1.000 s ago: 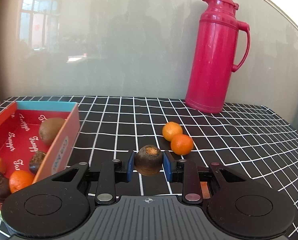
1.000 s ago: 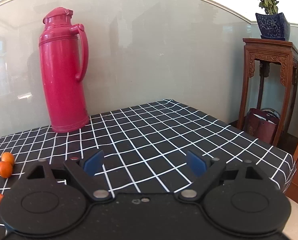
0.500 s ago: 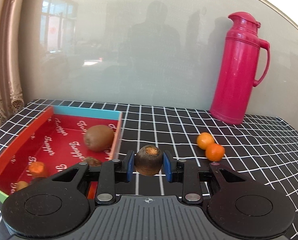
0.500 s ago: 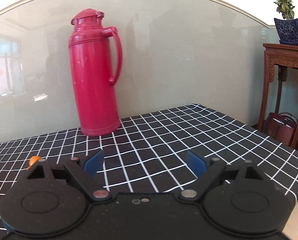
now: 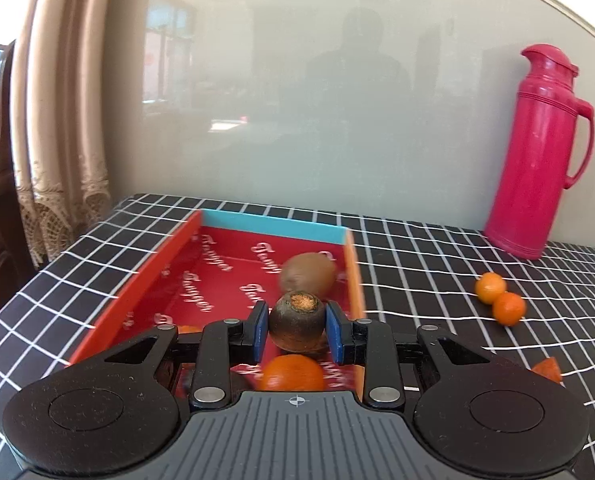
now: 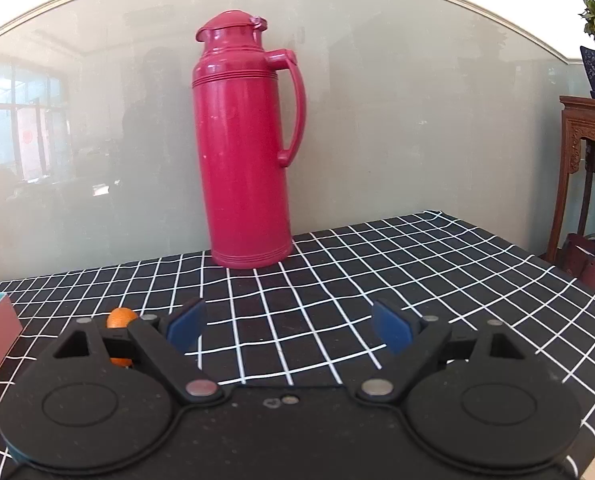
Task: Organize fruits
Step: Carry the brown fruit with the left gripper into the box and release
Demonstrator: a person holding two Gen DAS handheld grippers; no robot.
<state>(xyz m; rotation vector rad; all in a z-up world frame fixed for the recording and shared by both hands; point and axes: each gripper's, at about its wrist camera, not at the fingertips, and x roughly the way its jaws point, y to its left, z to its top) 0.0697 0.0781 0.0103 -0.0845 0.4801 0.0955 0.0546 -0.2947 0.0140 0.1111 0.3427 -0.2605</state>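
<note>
Left tool [image 5: 297,330] now over red cardboard tray [image 5: 145,280] — pinching dark brown round fruit [image 5: 296,320]; release next. Right tool [image 6: 287,330] spread, empty.

Glossy plastic thermos [image 6: 244,160], matt checked tablecloth [image 6: 377,272], printed cardboard box [image 5: 233,268] w/ fuzzy kiwi [image 5: 307,276], carved wood stand [image 6: 587,148].

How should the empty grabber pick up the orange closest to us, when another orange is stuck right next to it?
Grip the nearer orange across its round middle, coming from above, with one pad on its near-left side and one on its far-right side. The other orange touches its far-left side, so a pad probably would not fit there. The right gripper is open and empty.
</note>
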